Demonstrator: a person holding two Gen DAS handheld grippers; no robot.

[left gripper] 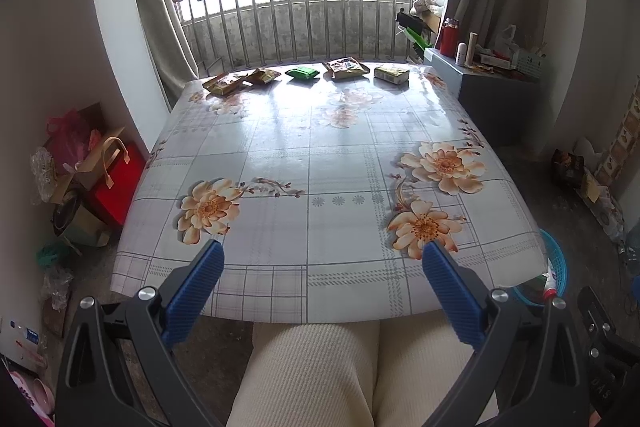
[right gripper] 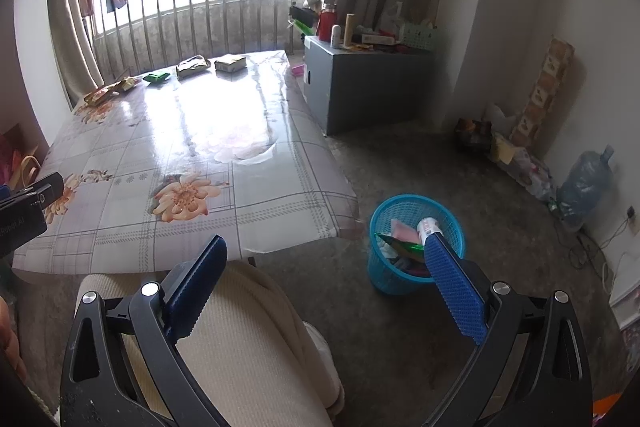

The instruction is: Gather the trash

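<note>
Several snack wrappers lie in a row along the table's far edge: two yellow-brown packets [left gripper: 224, 83] [left gripper: 262, 75], a green packet [left gripper: 303, 72] [right gripper: 157, 77], a brown packet [left gripper: 346, 67] [right gripper: 193, 65] and a pale box [left gripper: 392, 74] [right gripper: 230, 63]. A blue mesh trash basket [right gripper: 416, 247] [left gripper: 554, 267] with trash inside stands on the floor by the table's near right corner. My left gripper [left gripper: 322, 253] is open and empty over the table's near edge. My right gripper [right gripper: 324, 251] is open and empty, held above my lap beside the basket.
The table [left gripper: 320, 167] has a glossy floral cloth. A grey cabinet [right gripper: 360, 83] with bottles stands to the right. Bags and boxes [left gripper: 92, 167] sit on the floor at left. A water jug [right gripper: 584, 183] and clutter line the right wall. My legs [left gripper: 320, 367] are below.
</note>
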